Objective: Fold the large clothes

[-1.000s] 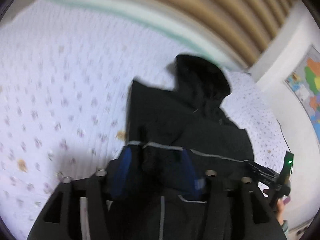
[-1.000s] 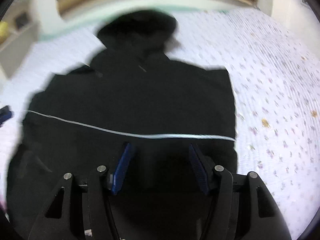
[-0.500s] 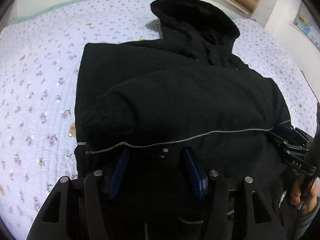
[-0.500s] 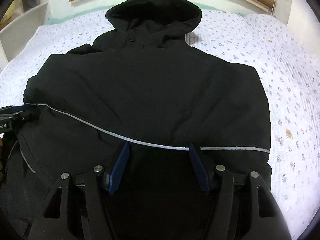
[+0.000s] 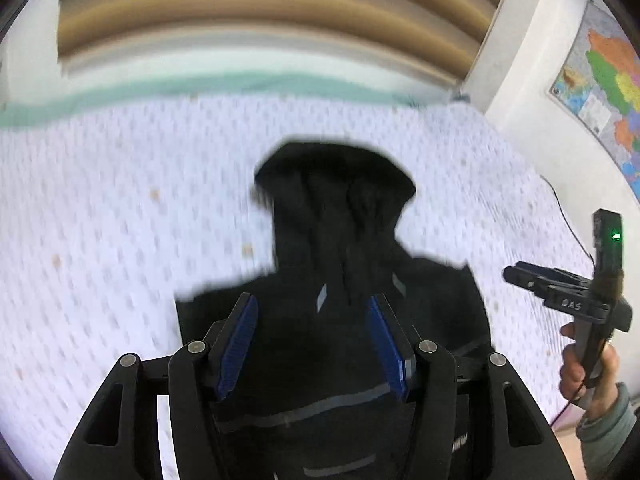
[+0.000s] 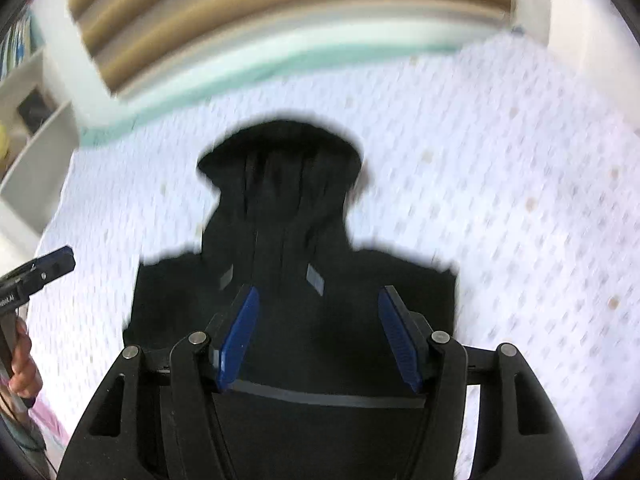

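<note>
**Black hooded jacket folded on the bed, both grippers parted above it**

The left gripper (image 5: pixel 312 308) is seen with its blue-padded fingers (image 5: pixel 240 344) spread apart, nothing clamped between them. The right gripper (image 6: pixel 318 300) is likewise held apart and grips nothing. Below and just ahead of both, the black hooded jacket (image 6: pixel 296 312) is laid on the floral bedspread (image 6: pixel 500 200), its body folded into a compact block, grey reflective stripes (image 6: pixel 316 278) shown, the hood (image 5: pixel 336 184) stretched toward the far edge. In the left view the right gripper is seen off the jacket's right side, held over the bedspread. A wall map (image 5: pixel 604 92) is hung beyond. Motion blur is present
</note>
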